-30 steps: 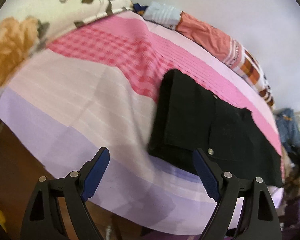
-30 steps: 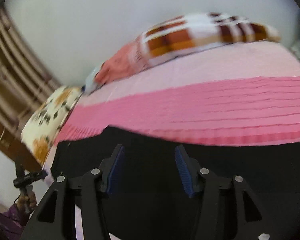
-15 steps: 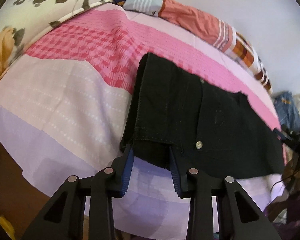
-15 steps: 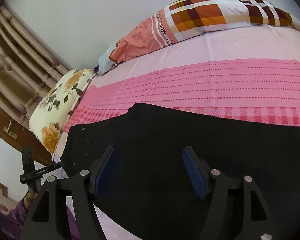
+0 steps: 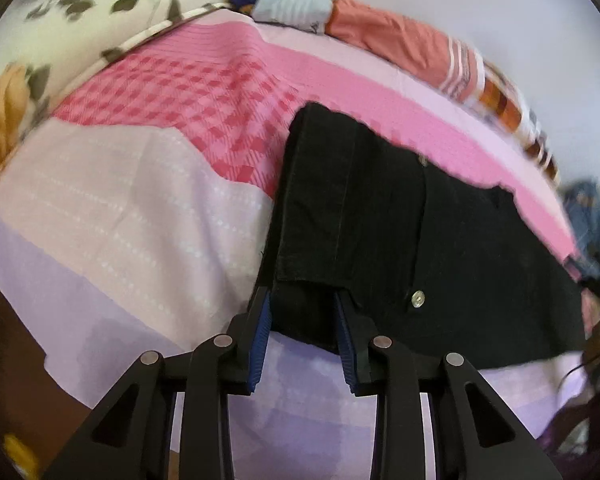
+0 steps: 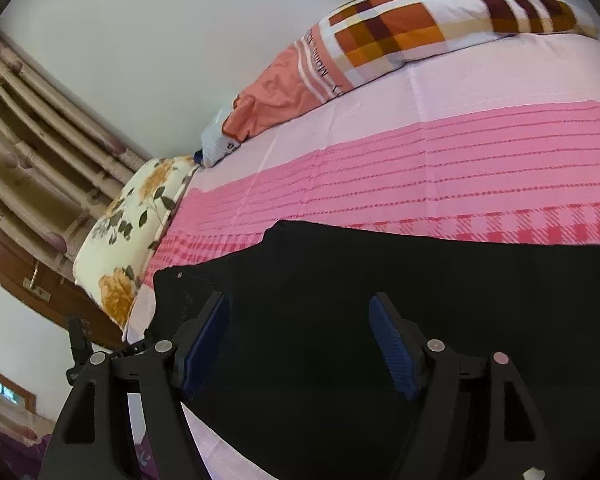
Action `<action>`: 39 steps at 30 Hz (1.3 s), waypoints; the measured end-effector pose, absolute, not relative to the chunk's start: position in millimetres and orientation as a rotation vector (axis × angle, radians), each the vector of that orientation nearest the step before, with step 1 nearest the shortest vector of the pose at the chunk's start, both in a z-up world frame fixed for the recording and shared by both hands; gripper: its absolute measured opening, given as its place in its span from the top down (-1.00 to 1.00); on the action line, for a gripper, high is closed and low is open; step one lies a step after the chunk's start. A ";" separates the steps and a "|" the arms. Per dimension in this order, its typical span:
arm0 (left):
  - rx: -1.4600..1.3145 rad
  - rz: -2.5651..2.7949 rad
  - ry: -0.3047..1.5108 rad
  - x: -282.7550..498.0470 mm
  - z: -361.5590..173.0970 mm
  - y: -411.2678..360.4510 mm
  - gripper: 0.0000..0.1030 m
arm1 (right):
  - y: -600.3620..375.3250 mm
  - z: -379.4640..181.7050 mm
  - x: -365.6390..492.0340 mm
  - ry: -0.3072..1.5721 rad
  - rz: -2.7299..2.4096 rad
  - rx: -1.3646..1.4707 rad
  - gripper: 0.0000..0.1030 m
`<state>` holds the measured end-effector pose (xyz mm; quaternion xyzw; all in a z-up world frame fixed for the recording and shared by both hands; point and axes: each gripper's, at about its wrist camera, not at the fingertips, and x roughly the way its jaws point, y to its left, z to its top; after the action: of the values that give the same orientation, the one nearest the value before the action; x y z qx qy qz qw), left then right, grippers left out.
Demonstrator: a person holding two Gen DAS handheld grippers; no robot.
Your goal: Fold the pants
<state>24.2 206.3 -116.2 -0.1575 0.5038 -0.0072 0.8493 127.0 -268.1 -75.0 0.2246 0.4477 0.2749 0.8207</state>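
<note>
Black pants (image 5: 380,220) lie folded flat on a pink and lilac striped bed sheet (image 5: 120,220), a silver button showing near their front edge. My left gripper (image 5: 301,300) is at the pants' near left corner. Its jaws are closing, and the blue pads press the bunched cloth between them. In the right wrist view the pants (image 6: 420,280) fill the lower half. My right gripper (image 6: 298,304) hovers low over their middle. Its jaws are opening wide, with only flat cloth beneath and nothing pinched.
A floral pillow (image 5: 60,20) lies at the bed's far left, and a checked orange pillow (image 6: 400,32) along the wall. Curtains (image 6: 28,120) hang to the left. Blue clothes (image 5: 588,208) are piled past the bed's right end. The sheet's front edge drops off below my left gripper.
My left gripper moved in to the pants' near corner and its jaws narrowed from wide open around the cloth. The right gripper's jaws widened over the pants.
</note>
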 end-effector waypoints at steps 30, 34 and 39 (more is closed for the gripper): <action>-0.317 0.016 1.013 21.5 -114.6 200.4 0.31 | -124.5 -106.3 229.9 1.057 0.903 -0.221 0.83; -0.341 0.057 0.971 20.1 -106.5 201.0 0.32 | -129.9 -94.6 233.1 0.988 0.809 -0.182 0.94; -0.336 0.114 0.959 32.0 -101.7 207.1 0.32 | -148.2 -113.9 263.7 1.015 0.712 -0.065 1.00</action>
<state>32.0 207.1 -101.7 -0.1609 0.4590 0.0546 0.8720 263.7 -148.2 -113.9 -0.0302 0.4756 0.3334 0.8135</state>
